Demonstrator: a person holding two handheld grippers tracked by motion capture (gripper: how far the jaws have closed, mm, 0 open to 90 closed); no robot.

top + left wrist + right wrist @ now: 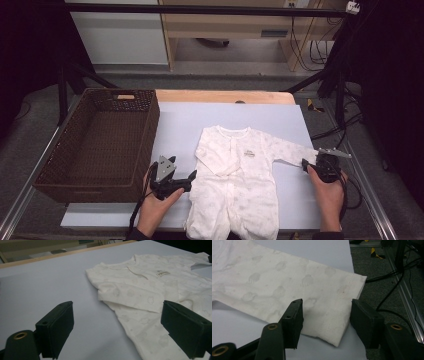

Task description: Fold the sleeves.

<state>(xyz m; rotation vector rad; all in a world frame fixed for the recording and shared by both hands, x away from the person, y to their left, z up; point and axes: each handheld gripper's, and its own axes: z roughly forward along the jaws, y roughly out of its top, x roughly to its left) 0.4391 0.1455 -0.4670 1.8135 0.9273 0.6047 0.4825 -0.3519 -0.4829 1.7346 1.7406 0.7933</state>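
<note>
Bottom centre of the high view: the baby romper (235,185) lay flat on the pale sheet (175,120), legs toward the bottom edge, neck toward mid-frame. One sleeve was already folded across the chest; the other sleeve (292,154) stuck out toward the right.

Lower left of centre, the left gripper (191,176) sat just beside the romper's side w/ jaws wide apart, nothing between them; in the left gripper view only bare sheet and the cloth's edge lay ahead.

Right of centre, the right gripper (305,163) was at the cuff. In the right gripper view its jaws stood apart, straddling the cuff (342,312), not pinching yet.

Risks, as I judged them: the cuff lay at the sheet's right edge, so a shallow bite could catch just one layer, or the sheet w/ it, and drag everything. Pulling the sleeve over w/o the left gripper pinning the body could shift the romper and undo the first fold.

Farther back, upper left: wicker basket (100,145), empty, apart from the cloth.
</note>
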